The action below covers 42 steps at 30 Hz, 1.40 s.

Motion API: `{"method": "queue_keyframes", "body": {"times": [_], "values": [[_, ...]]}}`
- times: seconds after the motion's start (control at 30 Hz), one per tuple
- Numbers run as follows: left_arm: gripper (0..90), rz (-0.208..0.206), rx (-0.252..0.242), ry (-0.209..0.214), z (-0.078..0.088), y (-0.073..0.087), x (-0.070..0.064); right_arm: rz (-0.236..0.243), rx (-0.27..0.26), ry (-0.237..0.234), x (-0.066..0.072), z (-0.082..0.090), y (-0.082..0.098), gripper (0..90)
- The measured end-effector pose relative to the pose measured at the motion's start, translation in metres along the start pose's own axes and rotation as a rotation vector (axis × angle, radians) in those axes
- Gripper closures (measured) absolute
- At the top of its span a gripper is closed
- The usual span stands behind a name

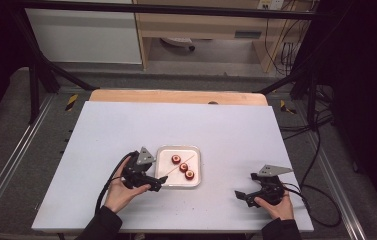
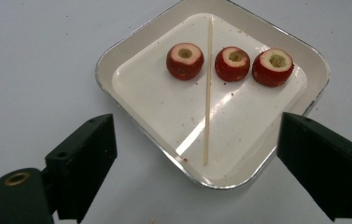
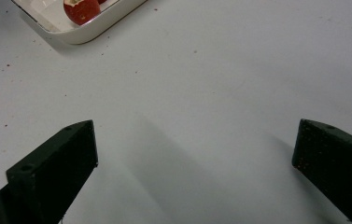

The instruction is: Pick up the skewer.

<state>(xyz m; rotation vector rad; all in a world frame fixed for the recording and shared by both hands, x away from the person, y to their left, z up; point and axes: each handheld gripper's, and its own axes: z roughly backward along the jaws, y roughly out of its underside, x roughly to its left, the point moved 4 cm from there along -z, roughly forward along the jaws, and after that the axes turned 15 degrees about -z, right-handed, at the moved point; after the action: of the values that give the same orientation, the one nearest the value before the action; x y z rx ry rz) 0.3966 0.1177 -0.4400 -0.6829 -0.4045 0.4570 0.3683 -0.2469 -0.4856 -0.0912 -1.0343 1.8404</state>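
We note a white tray point(image 2: 117, 51) mid-surface point(image 1: 126, 130) holding three cored red fruits point(image 2: 232, 63) and a thin wooden skewer point(image 2: 207, 93). Left claw point(image 2: 197, 172) gapes at the tray's edge; right claw point(image 3: 194, 172) gapes over bare surface. No legible writing.

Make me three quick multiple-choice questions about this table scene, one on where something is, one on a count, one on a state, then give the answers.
1. Where does the wooden skewer lie?
A. In the white tray
B. On the bare table
C. In the right gripper

2. How many cored red fruits sit in the tray?
A. Two
B. Three
C. Five

3. How is the left gripper?
A. Shut on the skewer
B. Shut on a fruit
C. Open, holding nothing

Answers: 1 A, the skewer rests across the tray's floor. 2 B, three sit in a row. 3 C, its jaws stand wide apart before the tray.
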Motion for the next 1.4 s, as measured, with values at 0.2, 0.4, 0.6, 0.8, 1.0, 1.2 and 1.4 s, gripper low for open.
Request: {"method": "queue_keyframes", "body": {"times": [0.2,0.4,0.6,0.8,1.0,1.2,1.4], "values": [[24.8,-0.005,0.036,0.014,-0.016,-0.006,-0.003,-0.002,0.003,0.001,0.0,-0.001,0.0,0.6],[47.7,0.001,0.046,0.02,-0.028,-0.007,-0.005,0.003,0.002,-0.003,0.0,-0.001,0.0,0.7],[65.3,-0.014,0.07,0.025,-0.037,-0.004,-0.005,0.004,0.002,-0.003,0.0,-0.001,0.0,0.7],[74.9,-0.014,0.073,0.044,-0.041,-0.003,-0.006,0.002,0.006,-0.004,0.0,-0.002,0.001,0.8],[81.1,-0.017,0.068,0.04,-0.043,-0.002,-0.006,0.005,0.007,-0.004,0.0,-0.002,0.001,0.8],[87.5,-0.032,0.061,0.045,-0.043,-0.003,-0.01,0.003,0.008,-0.005,0.0,-0.002,0.001,0.8],[88.4,-0.041,0.05,0.038,-0.043,-0.002,-0.012,0.004,0.009,-0.005,0.0,-0.002,0.001,0.8]]}}
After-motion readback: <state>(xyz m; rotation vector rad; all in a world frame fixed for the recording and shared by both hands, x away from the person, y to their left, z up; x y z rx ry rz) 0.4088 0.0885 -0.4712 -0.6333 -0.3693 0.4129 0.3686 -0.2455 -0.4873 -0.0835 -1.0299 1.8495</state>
